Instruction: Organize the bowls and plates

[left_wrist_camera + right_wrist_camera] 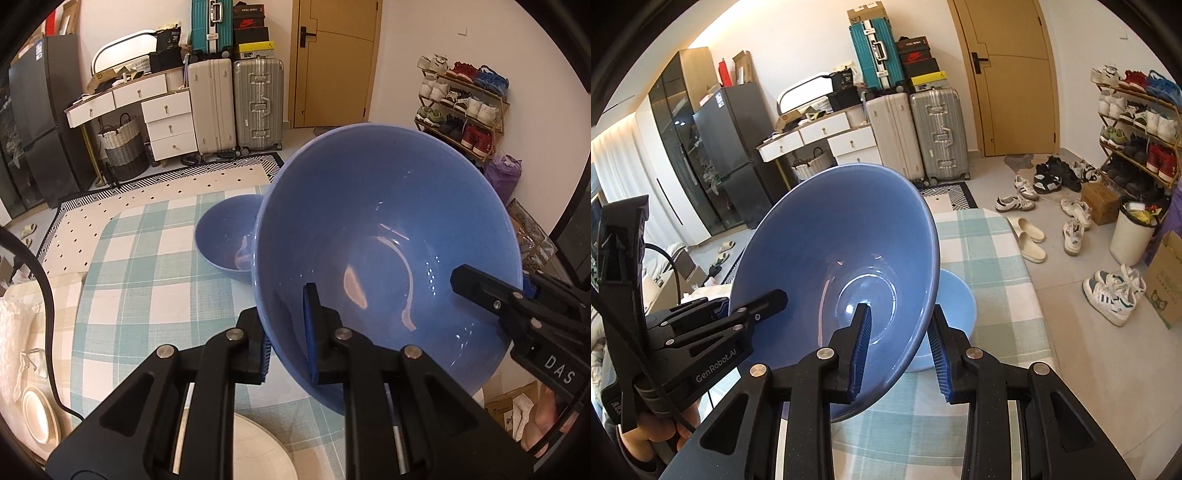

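Observation:
A large blue bowl (388, 229) is held tilted above the checked tablecloth (147, 280). My left gripper (286, 332) is shut on its near-left rim, one finger inside and one outside. My right gripper (901, 343) is shut on the opposite rim of the same bowl (827, 251); it shows in the left wrist view (480, 284) at the right. A second, smaller blue bowl (229, 236) stands on the cloth behind the held one; in the right wrist view (956, 299) it sits just below and to the right. A cream plate (266, 450) lies below my left gripper.
Another cream plate (38, 417) lies at the far left edge. The table's far edge (975, 214) drops to a floor with scattered shoes (1071, 229) and a white bin (1134, 236). Suitcases (240, 103), a drawer unit and a shoe rack (465, 107) stand beyond.

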